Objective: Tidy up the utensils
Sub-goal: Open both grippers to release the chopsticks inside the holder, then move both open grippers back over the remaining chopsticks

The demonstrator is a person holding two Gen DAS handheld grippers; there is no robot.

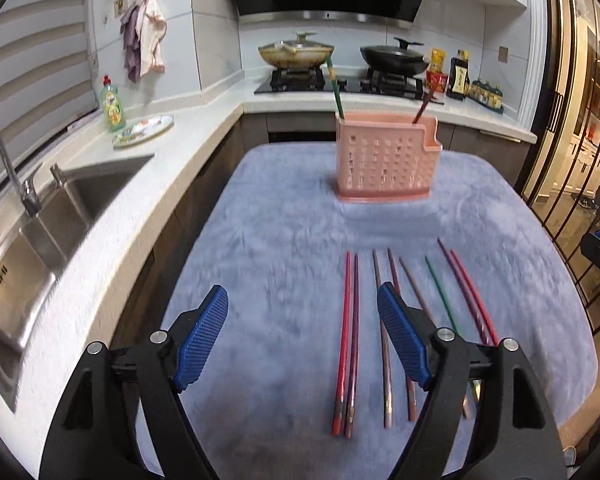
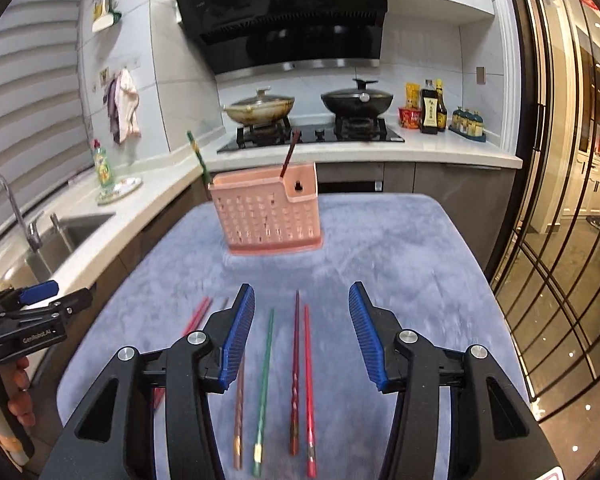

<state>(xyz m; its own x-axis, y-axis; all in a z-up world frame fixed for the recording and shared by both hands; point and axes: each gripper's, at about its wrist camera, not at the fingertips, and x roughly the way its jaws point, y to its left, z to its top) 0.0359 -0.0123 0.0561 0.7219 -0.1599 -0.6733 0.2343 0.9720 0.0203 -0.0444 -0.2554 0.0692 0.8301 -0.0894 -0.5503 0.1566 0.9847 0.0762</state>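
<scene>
Chopsticks [image 1: 352, 340]: laid side by side in a loose row on the near part of the cloth, tips pointing toward the holder; reds, browns and one green [image 2: 264, 384] are seen.
Holder [image 1: 386, 164]: pink, perforated, set upright on the far part of the cloth, well apart from the row; a green chopstick [image 1: 336, 88] and a dark one [image 1: 420, 110] are stood in it, both leaning.
Left gripper [image 1: 302, 338]: held above the left end of the row, jaws wide apart; nothing is gripped, the red pair showing in the gap.
Right gripper [image 2: 302, 334]: held above the right end of the row, jaws parted; nothing is gripped, the green and two red sticks showing below.
Cloth [image 1: 276, 240]: blue-grey, plush, spread over the table.
Surroundings: sink [image 1: 48, 216] at left; two lidded pans [image 2: 260, 110] on the hob behind.
</scene>
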